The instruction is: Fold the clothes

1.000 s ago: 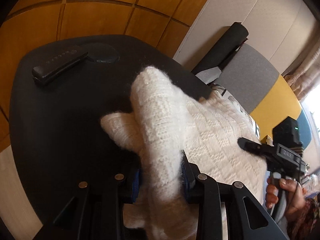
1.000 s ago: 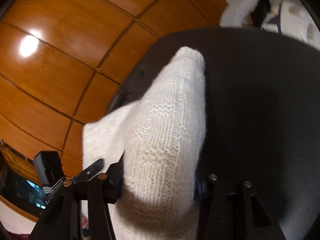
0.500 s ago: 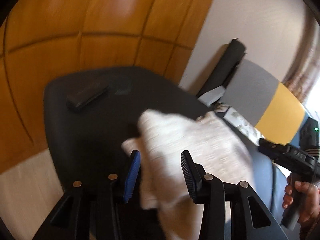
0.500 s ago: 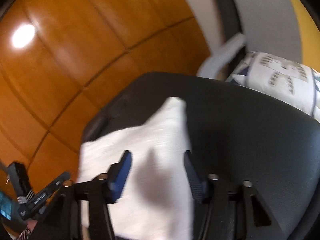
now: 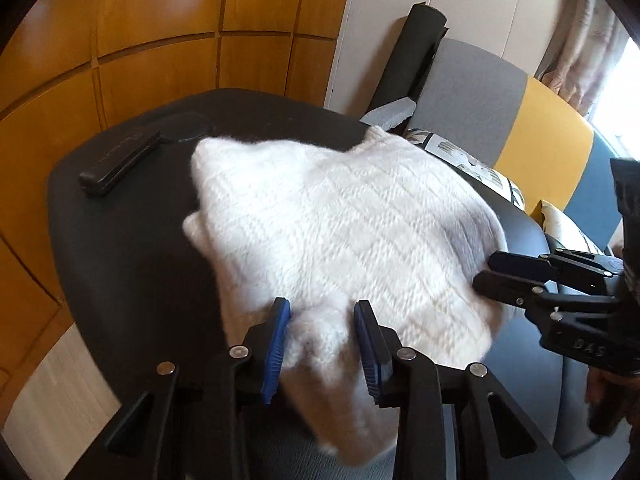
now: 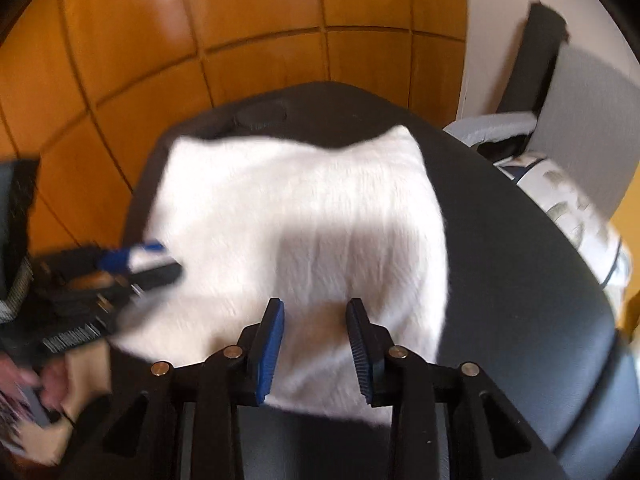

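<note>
The white sweater (image 5: 336, 236) lies folded into a rough rectangle on the black table (image 5: 132, 280), covering most of its middle. Its far edge stops just short of the table's back rim; its right edge (image 5: 492, 224) reaches close to the table's right side. To the left a broad strip of bare tabletop stays open, and a narrower strip shows on the right in the right wrist view (image 6: 512, 264).

The left tongs (image 5: 322, 308) sit over the sweater's near edge, jaws partly apart and closing, with a fuzzy bump of knit between the blue pads; the pads do not clearly press it. The right tongs (image 6: 314, 306) hover over the near right part of the sweater, jaws also partly apart and closing, with cloth lying below them but not pinched. Seen from the left wrist, the right tongs (image 5: 486, 270) come in level at the sweater's right edge.

The sweater is a thick, soft knit with a raised diamond pattern and a fluffy nap. The tabletop is matte, smooth and rounded at its corners. A flat black remote (image 5: 120, 160) lies at the far left corner, apart from the sweater, beside a shallow round recess (image 5: 192, 130). Glossy wooden panels (image 5: 160, 40) stand behind; a grey-and-yellow chair (image 5: 500, 108) stands to the right.
</note>
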A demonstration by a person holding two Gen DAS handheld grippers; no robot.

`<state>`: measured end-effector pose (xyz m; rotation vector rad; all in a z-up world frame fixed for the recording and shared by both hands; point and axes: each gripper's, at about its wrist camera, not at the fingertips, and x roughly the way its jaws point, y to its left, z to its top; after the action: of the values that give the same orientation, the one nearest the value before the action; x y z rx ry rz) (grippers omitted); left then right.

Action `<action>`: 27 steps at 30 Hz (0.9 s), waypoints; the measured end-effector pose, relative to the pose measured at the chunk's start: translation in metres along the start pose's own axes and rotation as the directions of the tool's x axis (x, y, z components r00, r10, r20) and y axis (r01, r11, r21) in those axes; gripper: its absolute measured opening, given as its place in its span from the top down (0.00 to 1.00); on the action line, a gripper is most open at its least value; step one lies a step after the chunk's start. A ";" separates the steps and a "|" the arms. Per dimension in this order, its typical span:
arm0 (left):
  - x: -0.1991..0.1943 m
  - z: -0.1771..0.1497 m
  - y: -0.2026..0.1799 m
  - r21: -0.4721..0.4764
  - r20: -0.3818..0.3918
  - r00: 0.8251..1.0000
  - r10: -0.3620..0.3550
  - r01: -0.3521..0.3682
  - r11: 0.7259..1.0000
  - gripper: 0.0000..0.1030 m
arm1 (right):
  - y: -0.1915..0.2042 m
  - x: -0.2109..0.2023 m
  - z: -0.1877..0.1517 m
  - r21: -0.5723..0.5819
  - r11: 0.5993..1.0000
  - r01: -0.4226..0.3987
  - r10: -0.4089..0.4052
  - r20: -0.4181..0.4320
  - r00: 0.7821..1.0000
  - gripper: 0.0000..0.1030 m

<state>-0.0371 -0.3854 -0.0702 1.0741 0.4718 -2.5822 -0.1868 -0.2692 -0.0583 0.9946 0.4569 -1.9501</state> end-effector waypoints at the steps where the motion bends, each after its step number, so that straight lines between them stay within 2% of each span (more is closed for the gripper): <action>1: -0.001 -0.004 0.002 -0.011 0.006 1.000 -0.001 0.001 1.000 0.66 | -0.002 0.002 -0.006 0.016 1.000 -0.006 0.006 -0.004 1.000 0.69; 4: 0.002 -0.013 0.014 -0.104 -0.002 1.000 -0.024 0.023 0.994 0.66 | -0.022 0.017 -0.027 0.142 0.987 -0.072 0.071 0.009 0.997 0.69; 6: 0.004 -0.017 0.015 -0.123 0.006 1.000 -0.025 0.025 0.992 0.65 | -0.030 0.023 -0.029 0.195 0.976 -0.098 0.094 0.030 0.995 0.70; 11: 0.004 -0.029 0.000 -0.047 0.064 0.998 0.025 -0.022 0.999 0.64 | -0.023 0.031 -0.027 0.146 0.988 -0.055 0.052 0.024 0.998 0.70; 15: -0.011 -0.025 -0.005 -0.036 0.063 0.996 0.059 -0.057 0.998 0.63 | -0.027 0.007 -0.027 0.180 0.980 -0.090 0.086 0.028 0.996 0.70; 17: -0.032 -0.022 -0.003 -0.089 0.114 0.992 0.050 -0.040 0.995 0.63 | -0.027 -0.023 -0.033 0.196 0.973 -0.118 0.102 0.090 0.991 0.70; 20: -0.054 -0.019 -0.009 -0.106 0.189 0.982 0.019 0.001 0.994 0.63 | -0.020 -0.035 -0.032 0.189 0.971 -0.148 0.127 0.121 0.985 0.69; 21: -0.056 -0.018 -0.015 -0.082 0.192 0.981 0.004 0.012 0.997 0.62 | -0.015 -0.035 -0.031 0.178 0.970 -0.168 0.148 0.121 0.982 0.69; 23: -0.049 -0.019 -0.032 0.003 0.166 0.986 -0.003 0.003 1.000 0.61 | -0.001 -0.029 -0.029 0.114 0.981 -0.160 0.147 0.108 0.983 0.69; 25: -0.029 -0.022 -0.040 0.071 0.100 0.994 0.053 -0.061 0.996 0.61 | 0.015 -0.021 -0.031 0.053 0.991 -0.122 0.119 0.049 0.992 0.69; 27: -0.007 -0.027 -0.028 0.040 0.001 0.995 0.097 -0.097 0.994 0.61 | 0.019 -0.007 -0.038 0.048 0.994 -0.100 0.100 0.004 0.995 0.69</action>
<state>-0.0269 -0.3477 -0.0785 1.0833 0.3601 -2.5159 -0.1512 -0.2513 -0.0753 1.0271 0.3535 -1.8795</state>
